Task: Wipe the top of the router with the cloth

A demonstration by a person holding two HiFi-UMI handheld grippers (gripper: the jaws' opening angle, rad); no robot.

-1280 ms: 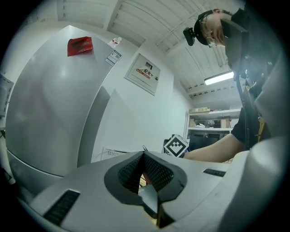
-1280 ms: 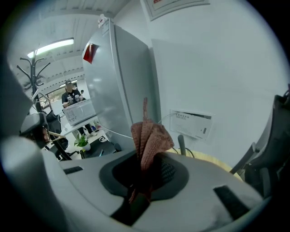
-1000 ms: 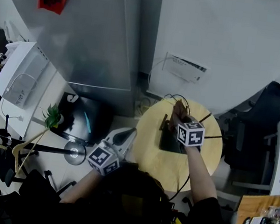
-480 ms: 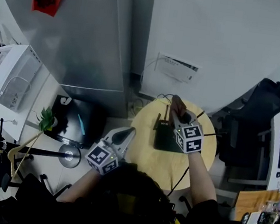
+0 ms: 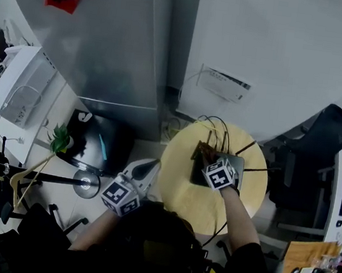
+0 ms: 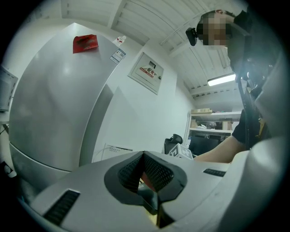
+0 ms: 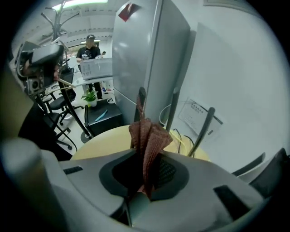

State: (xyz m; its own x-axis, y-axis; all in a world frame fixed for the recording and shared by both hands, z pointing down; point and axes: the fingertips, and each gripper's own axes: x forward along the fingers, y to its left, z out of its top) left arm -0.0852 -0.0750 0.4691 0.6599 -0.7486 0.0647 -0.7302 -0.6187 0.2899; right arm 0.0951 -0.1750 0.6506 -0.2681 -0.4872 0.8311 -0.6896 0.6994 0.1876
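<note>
Half the table (image 5: pixel 181 200) lies bare beside the router (image 5: pixel 236 165), right gripper (image 7: pixel 142 188) clamping cloth (image 7: pixel 147 136).

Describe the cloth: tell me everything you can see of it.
The cloth is reddish-brown with a woven texture, bunched into lengthwise folds. The right gripper pinches one end between its jaws; the rest fans out beyond them. In the head view it sits over the far left corner of the router on the round table; actual contact cannot be told.

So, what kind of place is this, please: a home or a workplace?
Probably an office or workshop: a black office chair, a person standing at a desk, storage shelves with boxes, and a tall grey fridge nearby.
</note>
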